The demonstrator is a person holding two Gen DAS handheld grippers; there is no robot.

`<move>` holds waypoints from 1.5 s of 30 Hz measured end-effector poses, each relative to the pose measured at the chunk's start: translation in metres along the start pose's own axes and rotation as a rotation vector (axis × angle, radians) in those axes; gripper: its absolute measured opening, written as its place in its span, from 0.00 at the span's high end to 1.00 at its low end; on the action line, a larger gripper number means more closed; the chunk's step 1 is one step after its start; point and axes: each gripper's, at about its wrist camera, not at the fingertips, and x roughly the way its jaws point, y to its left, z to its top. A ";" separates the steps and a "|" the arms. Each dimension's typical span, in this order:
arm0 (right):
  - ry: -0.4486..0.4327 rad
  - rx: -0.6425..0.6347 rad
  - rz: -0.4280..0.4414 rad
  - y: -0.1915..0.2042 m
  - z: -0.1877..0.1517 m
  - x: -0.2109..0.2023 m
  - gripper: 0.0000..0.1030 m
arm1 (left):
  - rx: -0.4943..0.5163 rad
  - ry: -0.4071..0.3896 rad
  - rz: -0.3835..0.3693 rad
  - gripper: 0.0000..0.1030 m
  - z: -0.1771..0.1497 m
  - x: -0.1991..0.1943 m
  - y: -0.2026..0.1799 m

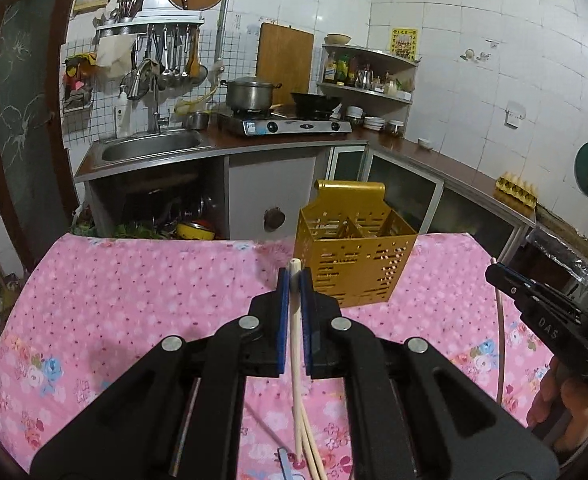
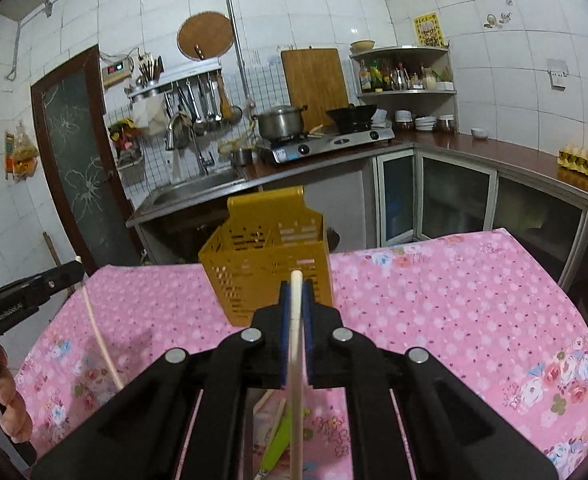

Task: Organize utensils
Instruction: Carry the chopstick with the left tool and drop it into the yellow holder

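Both tongs were clenched on cream chopsticks: the left gripper [image 1: 294, 280] pinched one chopstick [image 1: 296, 360] near its top end, and the right gripper [image 2: 296, 292] pinched another chopstick [image 2: 296, 380] the same way. The gold perforated utensil caddy [image 1: 354, 256] stood ahead on the pink floral tablecloth [image 1: 134, 300], apart from both. This looked like the carrying step; next, each stick would need tipping upright over one compartment before release.

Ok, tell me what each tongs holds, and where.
Left tongs: cream chopsticks, pinched near the top end. Right tongs: one cream chopstick, near its top.
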 end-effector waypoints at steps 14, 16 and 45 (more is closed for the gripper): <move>-0.065 0.016 0.022 -0.002 0.018 -0.016 0.94 | 0.025 -0.060 -0.009 0.96 0.018 -0.008 -0.008; -0.066 0.018 0.025 -0.002 0.020 -0.017 0.94 | 0.028 -0.067 -0.011 0.96 0.020 -0.010 -0.008; -0.219 -0.016 0.029 0.002 0.071 0.006 0.94 | 0.048 -0.145 -0.049 0.96 0.065 -0.006 -0.026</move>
